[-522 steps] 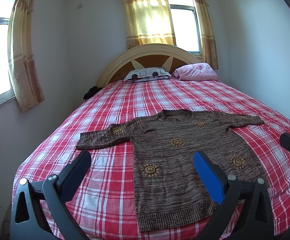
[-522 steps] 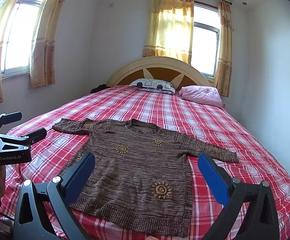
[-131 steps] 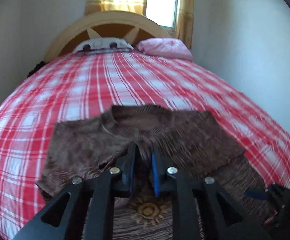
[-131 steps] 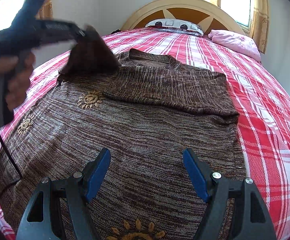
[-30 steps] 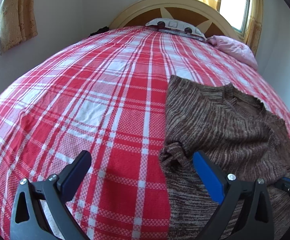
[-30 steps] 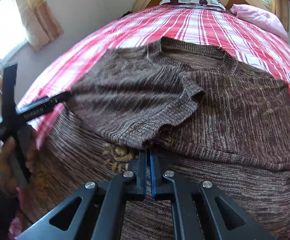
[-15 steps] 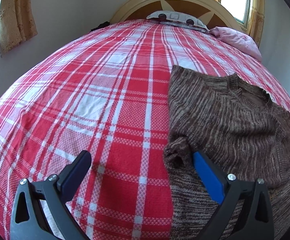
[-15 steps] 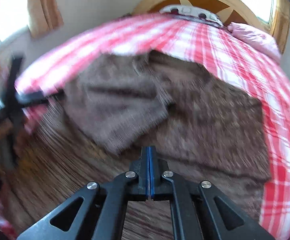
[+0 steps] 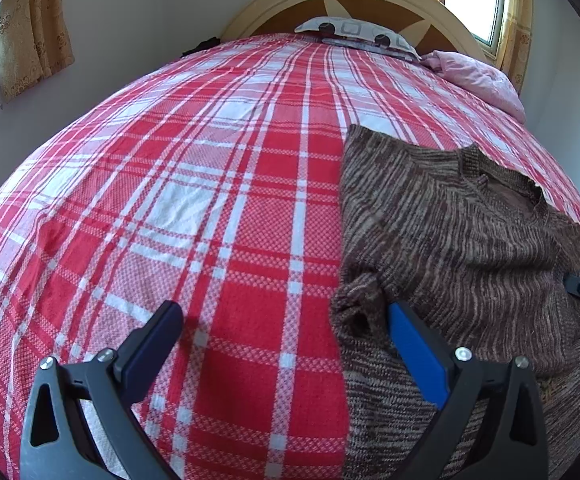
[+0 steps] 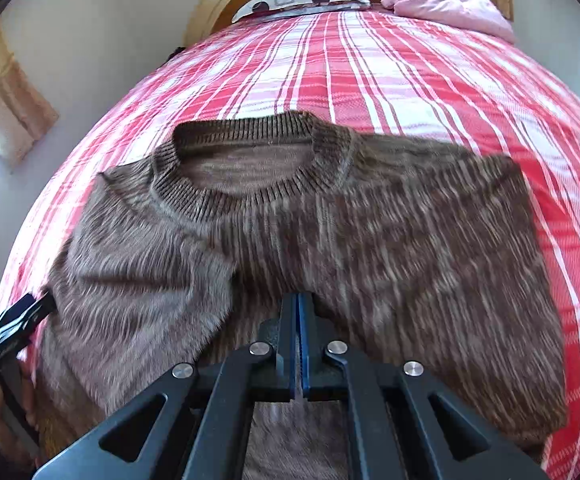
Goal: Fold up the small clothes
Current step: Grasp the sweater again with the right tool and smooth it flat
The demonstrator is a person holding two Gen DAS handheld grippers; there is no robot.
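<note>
With both sleeves already laid inward, the brown sweater is being lifted by the right gripper, clamped on knit (left gripper gaping, empty), body folds remaining.

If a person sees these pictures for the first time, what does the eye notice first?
First, the brown knitted sweater, sleeves folded in, lying on the red plaid bedspread. Then the right tongs, shut at its lower middle, and the left tongs, open at its left edge.
</note>
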